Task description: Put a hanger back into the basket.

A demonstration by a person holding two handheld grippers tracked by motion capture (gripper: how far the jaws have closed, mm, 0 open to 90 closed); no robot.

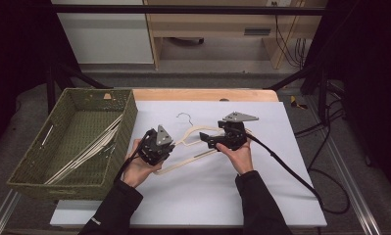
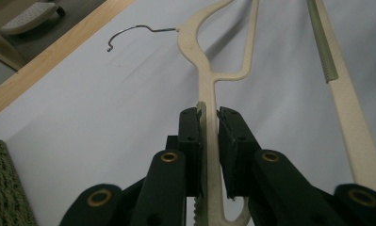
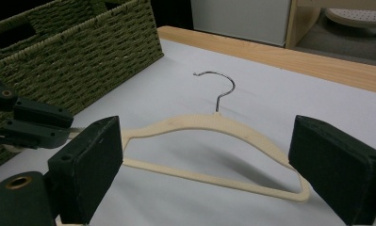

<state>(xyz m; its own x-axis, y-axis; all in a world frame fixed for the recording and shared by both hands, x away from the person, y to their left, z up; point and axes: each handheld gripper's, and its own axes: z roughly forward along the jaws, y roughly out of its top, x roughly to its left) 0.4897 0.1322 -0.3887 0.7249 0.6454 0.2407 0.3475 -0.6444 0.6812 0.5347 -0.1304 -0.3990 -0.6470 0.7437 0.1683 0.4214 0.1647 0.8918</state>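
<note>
On the white mat: a cream hanger [image 1: 193,144] lies between the two hands, its wire hook [image 1: 184,117] pointing toward the far edge of the table.
Left gripper [image 1: 164,147]: closed on one arm of the hanger; in the left gripper view the black pads [image 2: 191,136] press the thin cream bar from both sides (the bar runs straight up between them).
Hanger seen from the left gripper: the gripped bar forks just past the jaws, one branch running on to the neck [image 2: 188,35] where the hook is fixed; another cream stretch [image 2: 350,117] with a ribbed strip shows at the right.
Right gripper [image 1: 208,142]: jaws spread wide, nothing pressed between them; in the right gripper view the two pads [image 3: 94,165] stand on either side of the hanger, apart from it.
Hanger seen from the right gripper: whole outline visible, hook up, bottom bar [image 3: 209,181] just above the mat, which carries its shadow.
Basket [image 1: 129,115]: green woven, at the left of the mat, just beside the left hand [image 1: 139,169]; several more pale hangers [image 1: 87,154] lie slanted inside it.
Right hand [image 1: 239,156]: holds its gripper near the hanger's other shoulder; a black cable [image 1: 291,171] trails off to the right across the mat.
Table [image 1: 203,94]: wooden edge shows beyond the mat.
</note>
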